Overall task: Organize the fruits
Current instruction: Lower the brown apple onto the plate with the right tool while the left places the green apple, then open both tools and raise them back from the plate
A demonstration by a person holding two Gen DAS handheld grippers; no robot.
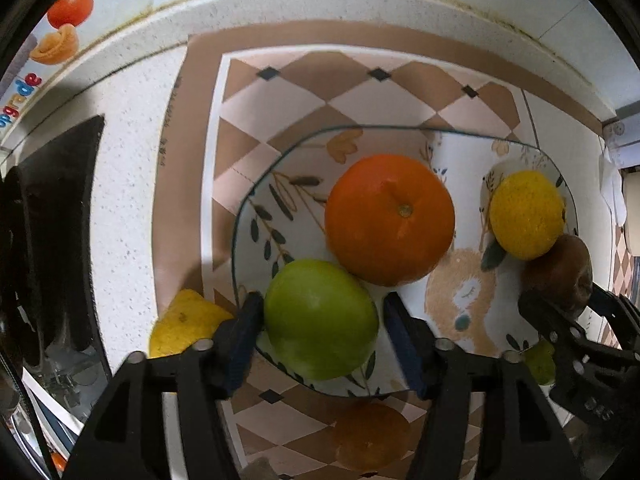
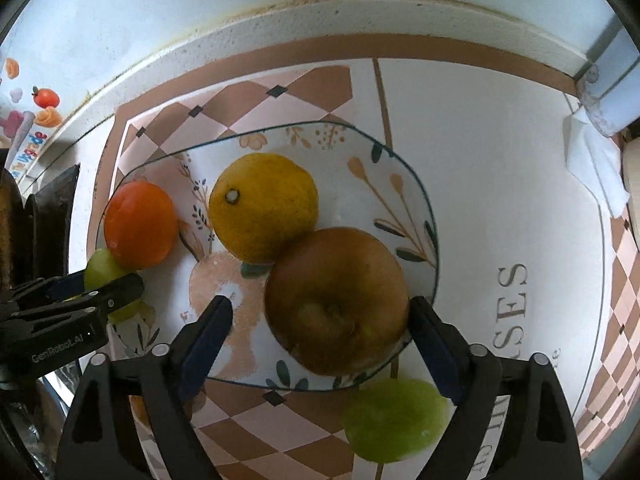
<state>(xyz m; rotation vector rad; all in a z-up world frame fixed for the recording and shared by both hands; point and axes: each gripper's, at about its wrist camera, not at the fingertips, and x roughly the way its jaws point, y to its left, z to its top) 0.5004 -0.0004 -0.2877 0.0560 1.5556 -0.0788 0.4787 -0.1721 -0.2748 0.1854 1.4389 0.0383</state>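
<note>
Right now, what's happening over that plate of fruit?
A person works two handheld grippers over the patterned plate. The left gripper stands open around a green apple on the plate, and the right gripper stands open around a brown pear-like fruit. An orange and a yellow citrus also sit on the plate. Another green fruit lies off it on the mat.

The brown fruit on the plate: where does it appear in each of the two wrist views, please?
Left wrist view: the brown fruit sits at the far right edge, between the fingers of the right gripper.
Right wrist view: it fills the lower centre, between that gripper's fingers, touching the right finger.
Shared landmark: the yellow citrus, which touches the brown fruit in both.
</note>
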